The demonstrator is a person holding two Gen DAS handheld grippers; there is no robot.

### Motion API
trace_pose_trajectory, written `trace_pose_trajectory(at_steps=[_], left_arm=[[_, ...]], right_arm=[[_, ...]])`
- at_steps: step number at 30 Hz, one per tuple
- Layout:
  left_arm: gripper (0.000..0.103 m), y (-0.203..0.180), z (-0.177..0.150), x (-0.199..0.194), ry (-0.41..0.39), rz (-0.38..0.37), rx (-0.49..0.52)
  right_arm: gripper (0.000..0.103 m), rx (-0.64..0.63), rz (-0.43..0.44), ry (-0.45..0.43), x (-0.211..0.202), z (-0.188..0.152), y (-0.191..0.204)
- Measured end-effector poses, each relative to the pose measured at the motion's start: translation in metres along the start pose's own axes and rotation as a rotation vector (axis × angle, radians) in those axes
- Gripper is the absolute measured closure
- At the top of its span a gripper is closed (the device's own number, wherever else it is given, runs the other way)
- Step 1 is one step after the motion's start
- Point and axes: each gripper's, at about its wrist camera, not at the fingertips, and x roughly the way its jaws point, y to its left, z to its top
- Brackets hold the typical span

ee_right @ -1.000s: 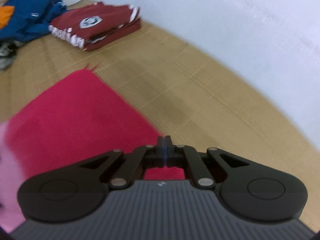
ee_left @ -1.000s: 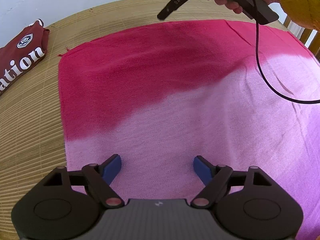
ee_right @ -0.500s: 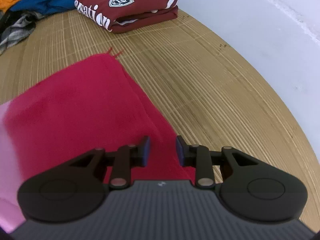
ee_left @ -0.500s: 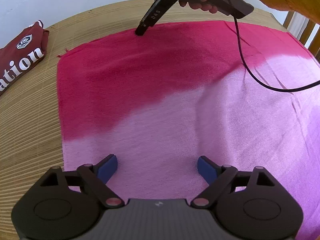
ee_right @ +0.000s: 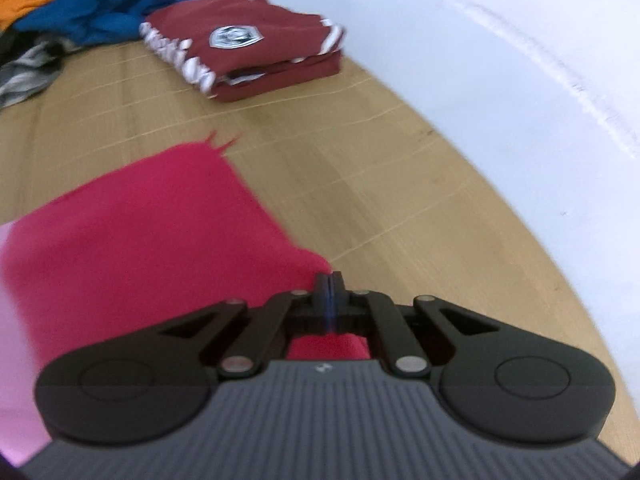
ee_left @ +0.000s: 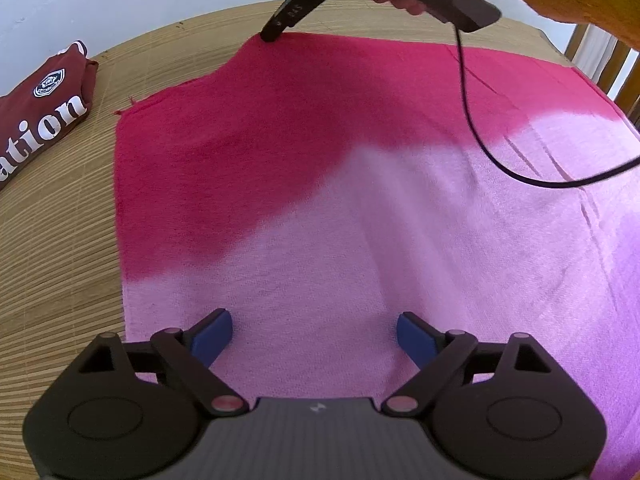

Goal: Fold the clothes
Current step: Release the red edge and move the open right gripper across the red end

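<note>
While left gripper [ee_left: 314,334] jaws gape over towel [ee_left: 360,200], right gripper [ee_right: 329,286] pinches its edge; blue clothes [ee_right: 100,4] right-view only.

Right tool pinches and lifts the far edge

The right tool [ee_right: 329,280], parted half a second ago, now has its fingers pressed together on the red far edge of the pink-and-red cloth [ee_left: 320,208]. That edge, flat before, now peaks upward at the tool's tip. The left tool [ee_left: 315,336] sits slightly lower over the pale near end.

Bamboo mat [ee_left: 48,220] bears pink towel [ee_left: 360,220], folded maroon shirt [ee_right: 248,56].
</note>
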Motion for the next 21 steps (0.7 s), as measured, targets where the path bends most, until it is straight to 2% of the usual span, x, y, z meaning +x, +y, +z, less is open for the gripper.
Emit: trace_pose_trajectory(at_steps=[8, 12, 14, 16, 18, 21], left_arm=[[0.011, 0.001, 0.001, 0.001, 0.0, 0.027, -0.03], [0.01, 0.012, 0.002, 0.002, 0.002, 0.063, -0.084], [0.008, 0.019, 0.002, 0.002, 0.004, 0.082, -0.112], [0.008, 0.026, 0.003, 0.003, 0.005, 0.103, -0.144], [0.008, 0.038, 0.004, 0.003, 0.01, 0.125, -0.188], [0.015, 0.047, 0.009, 0.0, 0.014, 0.113, -0.208]], right_arm=[[0.099, -0.031, -0.054, 0.007, 0.029, -0.005, 0.008], [0.098, 0.021, -0.158, -0.014, 0.022, -0.007, 0.003], [0.098, 0.084, -0.199, -0.026, 0.004, -0.007, -0.007], [0.092, 0.171, -0.195, -0.036, -0.025, -0.016, -0.02], [0.078, 0.23, -0.181, -0.033, -0.057, -0.034, -0.026], [0.075, 0.253, -0.149, 0.033, -0.099, -0.075, -0.023]])
